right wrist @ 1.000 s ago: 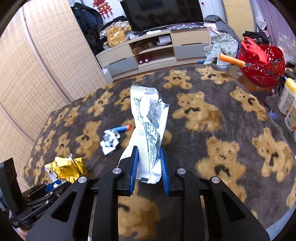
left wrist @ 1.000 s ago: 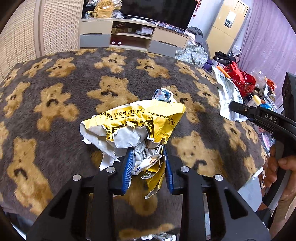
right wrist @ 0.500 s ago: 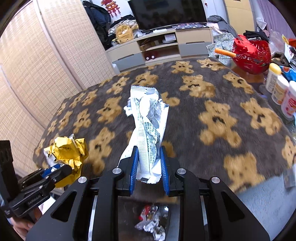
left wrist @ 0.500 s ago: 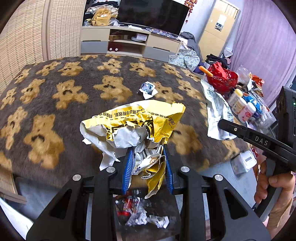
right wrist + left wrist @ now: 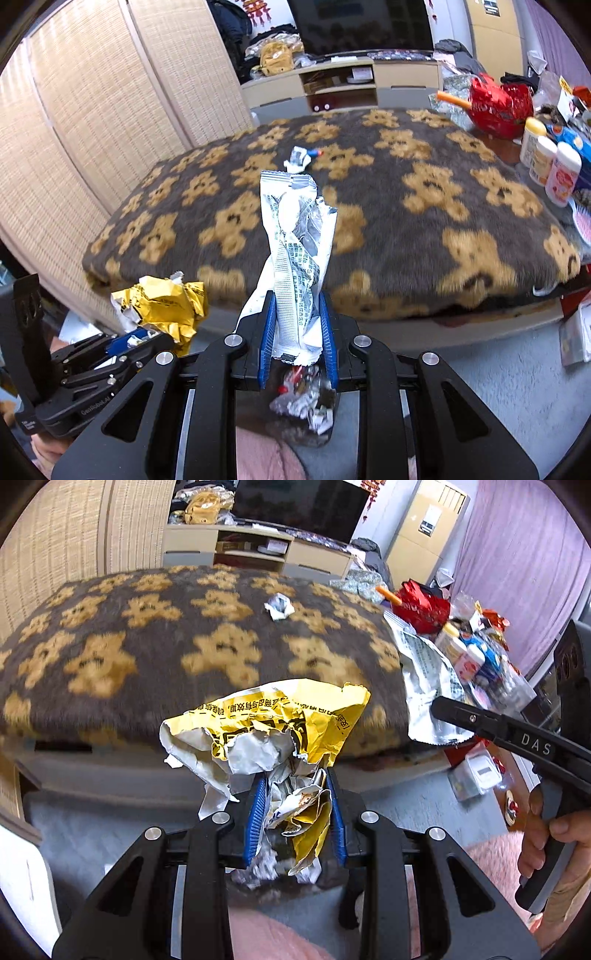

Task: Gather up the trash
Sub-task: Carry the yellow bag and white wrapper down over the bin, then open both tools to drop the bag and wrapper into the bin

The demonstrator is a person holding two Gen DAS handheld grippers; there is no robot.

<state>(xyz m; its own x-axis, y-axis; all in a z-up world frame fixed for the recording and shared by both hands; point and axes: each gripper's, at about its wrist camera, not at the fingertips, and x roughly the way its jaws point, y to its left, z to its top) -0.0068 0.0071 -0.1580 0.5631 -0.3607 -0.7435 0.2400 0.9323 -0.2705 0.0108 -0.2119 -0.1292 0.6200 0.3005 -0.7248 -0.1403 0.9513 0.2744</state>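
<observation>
Left wrist view: both grippers are off the edge of the bear-print blanket (image 5: 122, 653), and each carries a load toward a dark bin below that already holds wrappers; the step in hand is judged to be the carry-and-drop stage of trash collection. In the right wrist view the bin (image 5: 306, 402) sits directly under the jaws, though its rim is largely masked by the gripper body, so its exact outline cannot be told. Next move, as a judgement: centre each load over the bin mouth, then part the jaws fully so the light, springy paper falls clear instead of snagging on the ribbed pads. One crumpled white-and-blue scrap (image 5: 279, 606) lies on the blanket, well apart from both grippers, and awaits a further pass. Left gripper (image 5: 295, 812): jaws narrowly apart, clamped on the crumpled yellow-and-white paper bag (image 5: 273, 723), which bulges above the pads. Right gripper (image 5: 297, 332): jaws narrowly apart, pads pressing the lower end of the upright silver printed wrapper (image 5: 299, 251).
</observation>
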